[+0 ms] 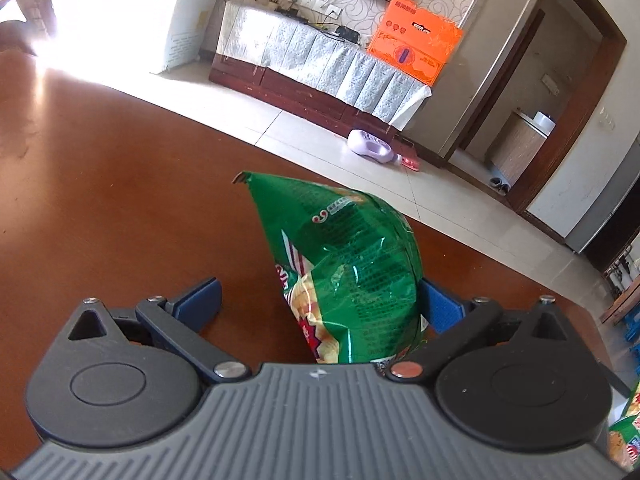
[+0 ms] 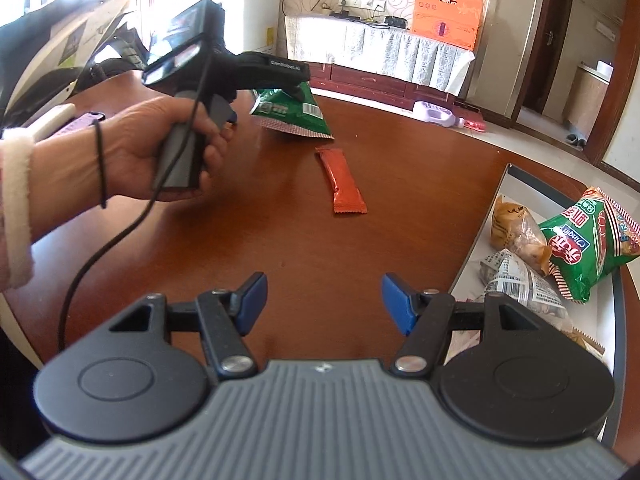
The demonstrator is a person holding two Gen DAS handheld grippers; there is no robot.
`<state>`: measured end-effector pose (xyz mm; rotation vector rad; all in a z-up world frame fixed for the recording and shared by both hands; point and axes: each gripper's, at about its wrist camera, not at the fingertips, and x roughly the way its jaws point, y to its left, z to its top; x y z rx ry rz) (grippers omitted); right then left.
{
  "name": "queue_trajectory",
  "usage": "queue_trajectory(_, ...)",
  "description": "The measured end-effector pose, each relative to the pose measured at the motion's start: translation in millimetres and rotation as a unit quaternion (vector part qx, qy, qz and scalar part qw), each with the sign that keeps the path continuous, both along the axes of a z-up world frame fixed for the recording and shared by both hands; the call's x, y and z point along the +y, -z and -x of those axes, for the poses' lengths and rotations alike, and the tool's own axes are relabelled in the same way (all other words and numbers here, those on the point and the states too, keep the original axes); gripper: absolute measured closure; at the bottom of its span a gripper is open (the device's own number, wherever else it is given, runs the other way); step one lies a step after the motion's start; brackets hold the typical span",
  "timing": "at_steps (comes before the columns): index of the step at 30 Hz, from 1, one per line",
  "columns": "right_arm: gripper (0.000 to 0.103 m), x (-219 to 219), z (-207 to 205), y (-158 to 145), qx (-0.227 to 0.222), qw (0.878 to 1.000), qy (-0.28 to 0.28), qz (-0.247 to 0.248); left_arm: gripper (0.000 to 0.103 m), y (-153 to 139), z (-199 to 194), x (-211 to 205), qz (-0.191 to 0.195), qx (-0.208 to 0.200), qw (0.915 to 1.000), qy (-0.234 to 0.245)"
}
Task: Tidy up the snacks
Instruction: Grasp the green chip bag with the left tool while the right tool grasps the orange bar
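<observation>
A green chip bag (image 1: 352,264) stands on the brown table (image 1: 120,208) between the fingers of my left gripper (image 1: 318,300). The jaws are open wide. The left pad (image 1: 200,304) is clear of the bag, while the bag leans against the right pad (image 1: 438,306). In the right wrist view a hand holds that left gripper (image 2: 298,90) over the same green bag (image 2: 292,116). An orange-red bar packet (image 2: 342,182) lies flat mid-table. My right gripper (image 2: 322,300) hangs open above bare table, with nothing between its fingers.
A white tray (image 2: 496,200) at the table's right edge holds another green bag (image 2: 592,240), a brown packet (image 2: 516,228) and a grey printed packet (image 2: 524,284). Beyond the table's far edge lie a tiled floor, a purple bottle (image 1: 370,144) and a cloth-covered cabinet (image 1: 320,60).
</observation>
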<state>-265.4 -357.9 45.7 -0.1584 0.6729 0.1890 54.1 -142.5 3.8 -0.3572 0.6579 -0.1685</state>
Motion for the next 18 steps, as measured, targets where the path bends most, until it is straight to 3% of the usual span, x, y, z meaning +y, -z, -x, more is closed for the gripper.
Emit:
queue_trajectory(3,0.037,-2,-2,-1,-0.002,1.000,0.007,-0.004,0.001,1,-4,-13,-0.022,-0.007,0.9995,0.021)
queue_trajectory(5,0.037,-3,-7,0,0.001,1.000,0.015,-0.009,0.019,-1,-2,-17,-0.019,-0.014,0.9993,0.031)
queue_trajectory(6,0.037,-2,-9,0,0.003,1.000,0.019,-0.013,0.034,-3,0,-17,-0.015,-0.019,0.9990,0.038)
queue_trajectory(10,0.038,7,-20,0,0.006,0.999,0.027,-0.032,0.039,-8,15,-15,-0.059,-0.039,0.9967,0.041)
queue_trajectory(15,0.039,23,-44,-2,-0.011,0.998,0.049,-0.028,0.040,-12,40,21,-0.077,-0.035,0.9960,0.031)
queue_trajectory(18,0.039,26,-65,0,-0.007,0.996,0.072,-0.053,0.040,-15,56,48,-0.081,-0.019,0.9960,0.030)
